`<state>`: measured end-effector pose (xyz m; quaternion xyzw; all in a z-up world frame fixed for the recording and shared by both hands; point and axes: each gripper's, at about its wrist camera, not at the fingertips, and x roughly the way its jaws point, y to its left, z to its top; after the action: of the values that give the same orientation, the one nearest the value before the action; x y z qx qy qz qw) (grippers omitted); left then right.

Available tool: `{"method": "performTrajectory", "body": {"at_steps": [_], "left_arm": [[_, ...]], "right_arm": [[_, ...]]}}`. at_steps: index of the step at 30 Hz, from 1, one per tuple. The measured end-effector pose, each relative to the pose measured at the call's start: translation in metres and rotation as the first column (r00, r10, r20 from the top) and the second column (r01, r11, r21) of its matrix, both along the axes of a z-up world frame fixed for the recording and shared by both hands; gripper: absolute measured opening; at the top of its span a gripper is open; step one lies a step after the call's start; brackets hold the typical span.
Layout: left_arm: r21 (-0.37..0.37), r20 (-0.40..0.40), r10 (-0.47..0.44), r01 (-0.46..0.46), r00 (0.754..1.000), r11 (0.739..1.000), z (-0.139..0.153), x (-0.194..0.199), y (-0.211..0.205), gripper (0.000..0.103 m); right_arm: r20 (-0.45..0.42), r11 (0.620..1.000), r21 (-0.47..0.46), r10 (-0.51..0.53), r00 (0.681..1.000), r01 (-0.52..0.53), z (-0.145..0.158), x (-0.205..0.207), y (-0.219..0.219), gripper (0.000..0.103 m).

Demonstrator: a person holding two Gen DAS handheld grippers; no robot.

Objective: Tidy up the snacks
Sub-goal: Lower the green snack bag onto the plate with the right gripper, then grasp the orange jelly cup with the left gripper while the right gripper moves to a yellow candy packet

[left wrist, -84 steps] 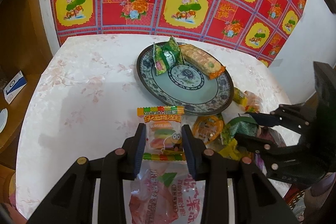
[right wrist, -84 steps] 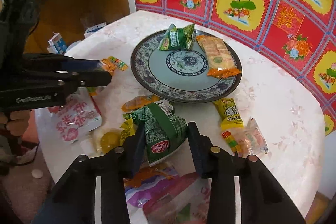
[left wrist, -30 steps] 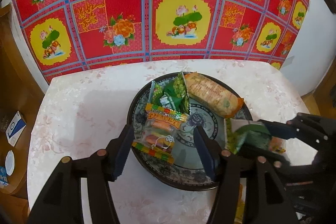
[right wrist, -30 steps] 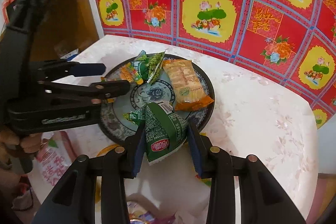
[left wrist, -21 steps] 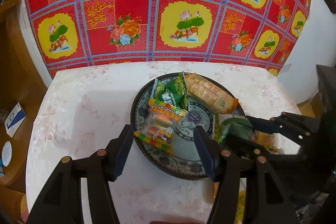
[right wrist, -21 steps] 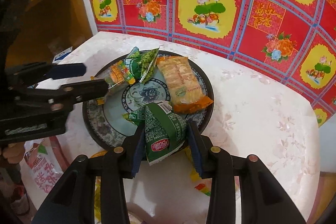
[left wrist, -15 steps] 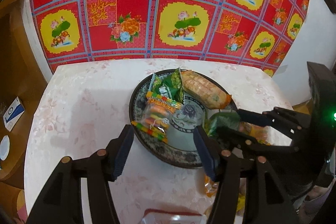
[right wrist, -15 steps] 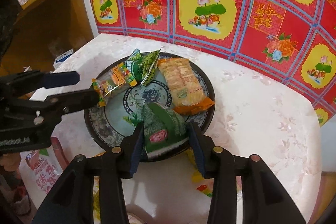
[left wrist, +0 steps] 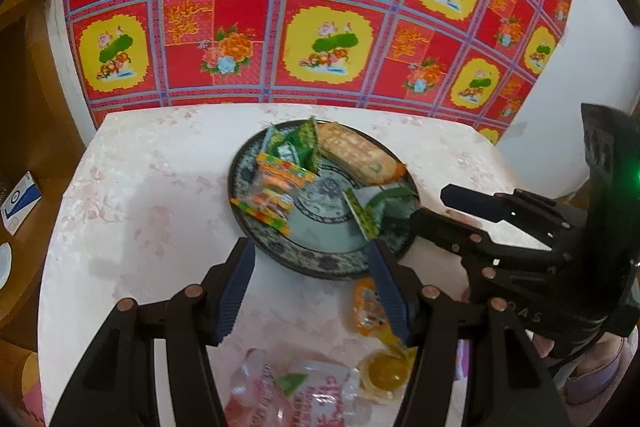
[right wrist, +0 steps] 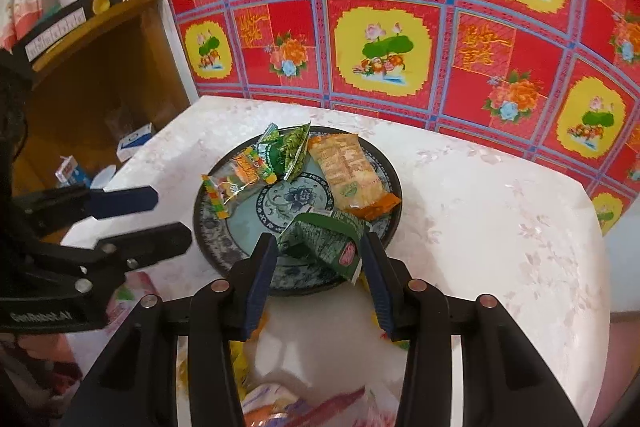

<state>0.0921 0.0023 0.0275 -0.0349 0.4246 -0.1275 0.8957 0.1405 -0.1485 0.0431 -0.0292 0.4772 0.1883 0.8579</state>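
Note:
A dark patterned plate point(left wrist: 320, 265) point(right wrist: 384, 163) sits mid-table. On it lie a clear gummy packet point(left wrist: 276, 193) point(right wrist: 236, 183), a green packet point(left wrist: 300, 147) point(right wrist: 290, 151), an orange cracker pack point(left wrist: 356, 157) point(right wrist: 350, 173) and a second green packet point(left wrist: 372, 205) point(right wrist: 324, 237). My left gripper point(left wrist: 312, 289) is open and empty, just short of the plate's near rim. My right gripper point(right wrist: 318, 277) is open, its fingers either side of the second green packet, which rests on the plate.
Loose snacks lie on the near table: an orange jelly packet point(left wrist: 368, 307), a yellow jelly cup point(left wrist: 386, 373) and a pink-white bag point(left wrist: 296, 397). A wooden shelf point(right wrist: 100, 75) stands left. A red floral cloth point(left wrist: 320, 7) hangs behind the table.
Both grippers carried their packets to the plate and opened. The gummy packet and the green packet now lie on the plate. My left gripper has drawn back.

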Motion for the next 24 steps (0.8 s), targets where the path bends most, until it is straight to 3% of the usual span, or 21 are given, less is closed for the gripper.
{"method": "performTrajectory", "body": {"at_steps": [10,24], "left_arm": [[0.029,-0.025,-0.065,0.066,0.998,0.997,-0.010,-0.011,-0.022,0.062],[0.044,-0.052,-0.112,0.114,0.992,0.992,-0.025,-0.017,-0.042,0.060]], "right_arm": [[-0.005,0.999,0.014,-0.034,0.999,0.034,0.013,-0.024,-0.017,0.045],[-0.047,0.989,0.023,-0.146,0.988,0.147,0.001,-0.031,-0.051,0.045]]}}
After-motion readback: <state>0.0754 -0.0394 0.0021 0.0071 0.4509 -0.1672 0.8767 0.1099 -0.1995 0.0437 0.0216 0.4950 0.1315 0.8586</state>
